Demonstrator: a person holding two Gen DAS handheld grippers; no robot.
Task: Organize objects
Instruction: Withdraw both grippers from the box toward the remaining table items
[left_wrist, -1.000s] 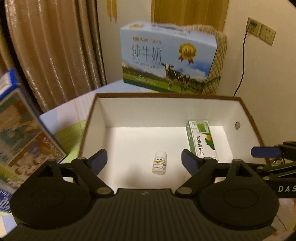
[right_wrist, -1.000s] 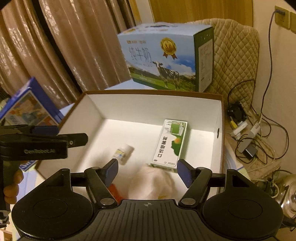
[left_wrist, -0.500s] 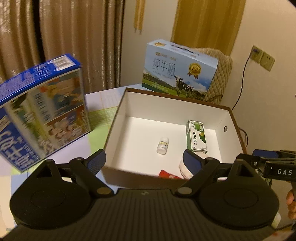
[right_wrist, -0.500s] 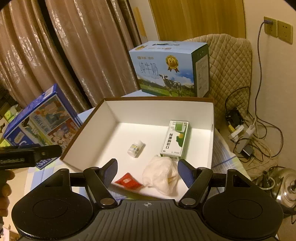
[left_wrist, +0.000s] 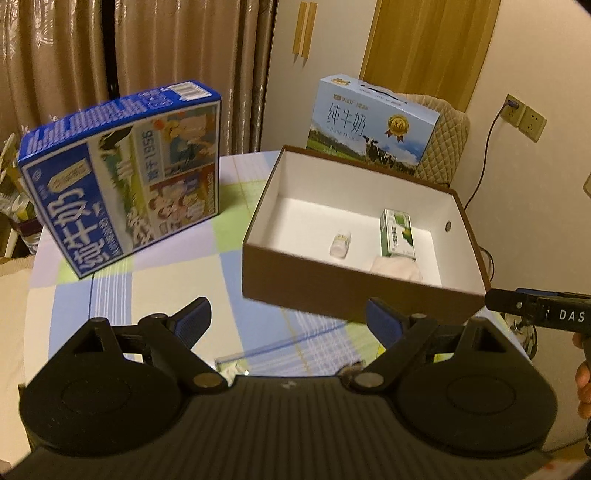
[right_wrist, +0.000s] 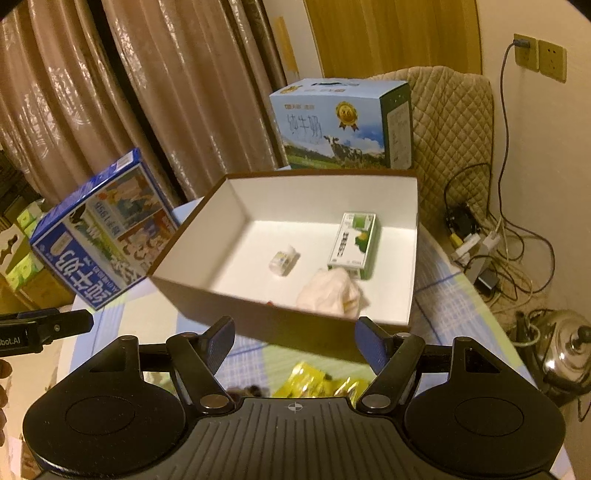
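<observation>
Nearest the right gripper (right_wrist: 294, 343), low between its spread and empty fingers, a yellow packet (right_wrist: 317, 384) lies on the table (right_wrist: 439, 306) at its near edge, partly hidden by the tool body. I judge this the next thing to go in, and the right hand is the nearer one. Its long axis seems to run across the gripper's line, though too little shows to be sure.

The left gripper (left_wrist: 288, 321) is likewise spread wide, holding nothing. Below it lies a small clear wrapper (left_wrist: 231, 367) at the near edge, mostly hidden.

Just beyond both grippers stands the open brown box (right_wrist: 280, 328), its near wall facing them. Inside, near to far: a crumpled white bundle (right_wrist: 332, 291) against the near wall, a small white bottle (right_wrist: 282, 260) on its side mid-floor, and a green carton (right_wrist: 354, 245) lying flat, long axis pointing away.

Toward the far left edge stands a blue milk case (left_wrist: 122, 177); behind the box, a pale blue one (left_wrist: 373, 129).
</observation>
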